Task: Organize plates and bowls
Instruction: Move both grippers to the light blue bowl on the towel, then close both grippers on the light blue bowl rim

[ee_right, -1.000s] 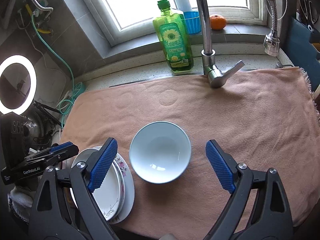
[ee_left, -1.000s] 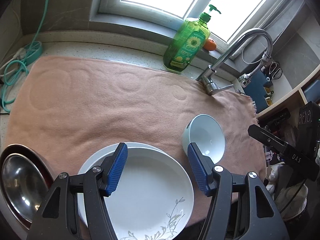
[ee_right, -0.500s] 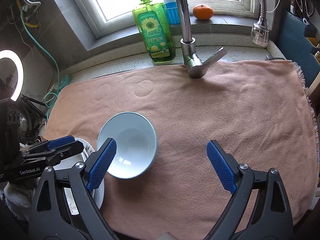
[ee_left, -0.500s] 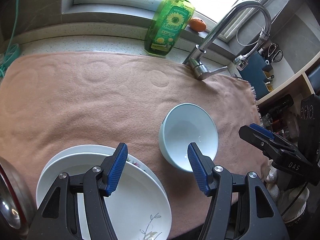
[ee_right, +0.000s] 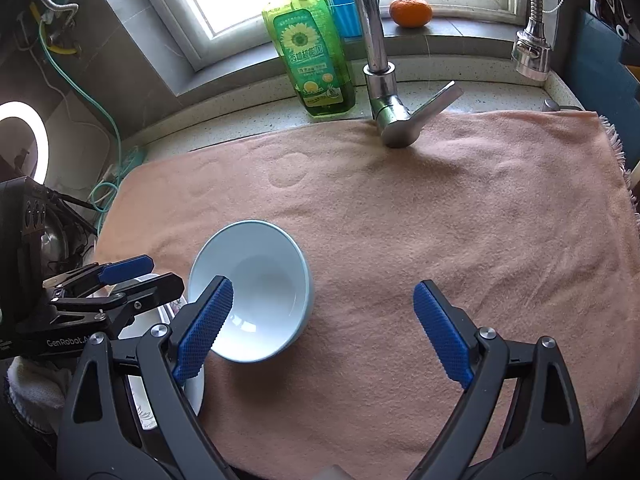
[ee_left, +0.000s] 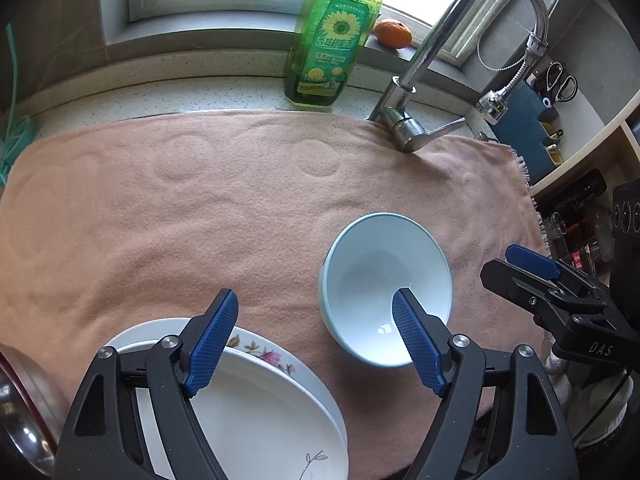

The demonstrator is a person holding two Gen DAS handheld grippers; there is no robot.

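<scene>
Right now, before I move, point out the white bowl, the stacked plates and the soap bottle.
white bowl [ee_left: 376, 280]: left wrist view, inner wall.
stacked plates [ee_left: 256, 412]: left wrist view, face of the top plate.
soap bottle [ee_right: 306, 48]: right wrist view, sunflower label.

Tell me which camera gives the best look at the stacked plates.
The left wrist view: the stacked plates lie close below the left claw, flower pattern visible. In the right wrist view only a sliver of the plates shows behind the claws.
</scene>
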